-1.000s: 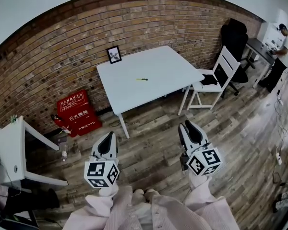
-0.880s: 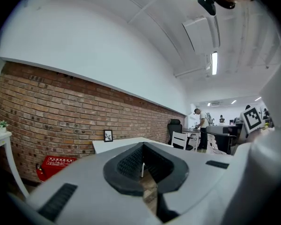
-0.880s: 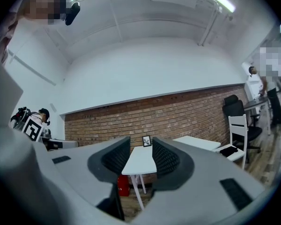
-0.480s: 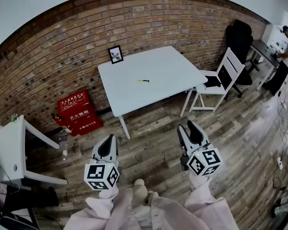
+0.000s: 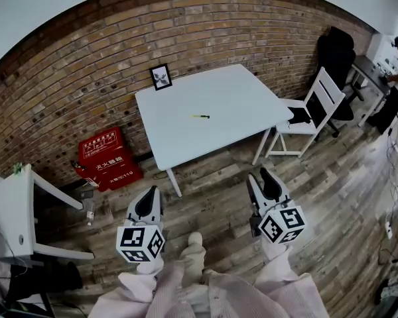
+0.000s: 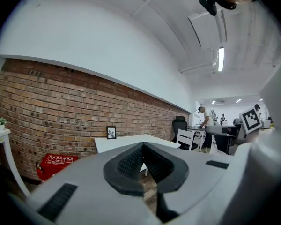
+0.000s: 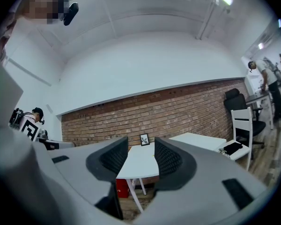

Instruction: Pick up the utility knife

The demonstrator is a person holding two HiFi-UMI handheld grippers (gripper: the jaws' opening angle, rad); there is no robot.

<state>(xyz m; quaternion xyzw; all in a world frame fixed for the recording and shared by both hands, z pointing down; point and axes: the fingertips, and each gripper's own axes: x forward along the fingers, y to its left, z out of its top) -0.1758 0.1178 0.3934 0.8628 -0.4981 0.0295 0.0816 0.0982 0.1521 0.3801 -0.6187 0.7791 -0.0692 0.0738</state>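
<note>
White table [image 5: 239, 98] — utility knife [image 5: 199, 116] atop; untouched.

The person wears pale pink sleeves [image 5: 138, 285] and a finely striped pink shirt [image 5: 215, 300]. The left gripper [image 5: 150, 196] and right gripper [image 5: 260, 177] are smooth light grey shells with black ribbed pads [image 7: 171, 159], each backed by a white cube [image 5: 140, 242] printed with black square markers.

The table [image 5: 179, 138] stands well ahead of the left gripper [image 5: 150, 191] and the right gripper [image 5: 263, 174]; the utility knife [image 5: 199, 116] lies on it, ahead, between the two; a picture frame [image 5: 161, 76] stands on its far corner by the wall [image 5: 79, 78]; a chair [image 5: 312, 114] stands right of the table; a box [image 5: 106, 158] lies ahead-left of the left gripper.
</note>
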